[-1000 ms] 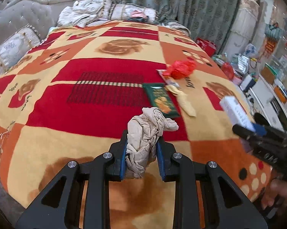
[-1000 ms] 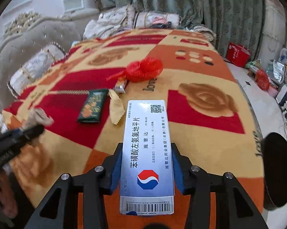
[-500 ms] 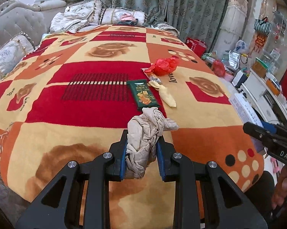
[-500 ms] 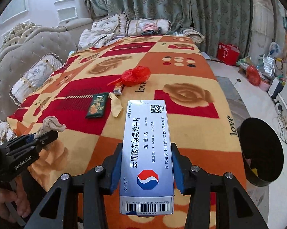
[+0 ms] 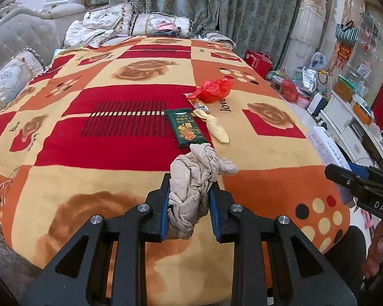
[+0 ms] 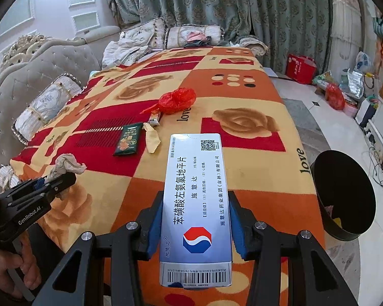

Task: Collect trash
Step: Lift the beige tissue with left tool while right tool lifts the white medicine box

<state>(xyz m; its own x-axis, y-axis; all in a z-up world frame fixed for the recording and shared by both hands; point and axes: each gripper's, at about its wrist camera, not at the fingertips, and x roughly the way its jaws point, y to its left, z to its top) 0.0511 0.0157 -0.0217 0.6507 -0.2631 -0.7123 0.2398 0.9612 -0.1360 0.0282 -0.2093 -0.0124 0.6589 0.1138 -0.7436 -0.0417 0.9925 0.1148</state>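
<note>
My left gripper (image 5: 189, 196) is shut on a crumpled beige rag (image 5: 195, 176), held above the near end of the bed; both show in the right wrist view, gripper (image 6: 51, 181) and rag (image 6: 66, 164). My right gripper (image 6: 195, 219) is shut on a white and blue medicine box (image 6: 196, 204), seen at the right in the left wrist view (image 5: 326, 148). On the blanket lie a green snack packet (image 5: 186, 128), a yellow wrapper (image 5: 214, 127), a small orange wrapper (image 5: 199, 103) and a red plastic bag (image 5: 215, 90). A black trash bin (image 6: 344, 199) stands on the floor right of the bed.
The bed carries a red, orange and yellow blanket (image 5: 115, 117). Pillows (image 5: 10, 76) and a padded headboard line the left side, bedding (image 5: 99, 28) and curtains the far end. Bags, boxes and a white cabinet (image 5: 344, 112) crowd the floor at right.
Both grippers have drawn back from the bed with their loads still held. The black bin has come into the right wrist view at the right.
</note>
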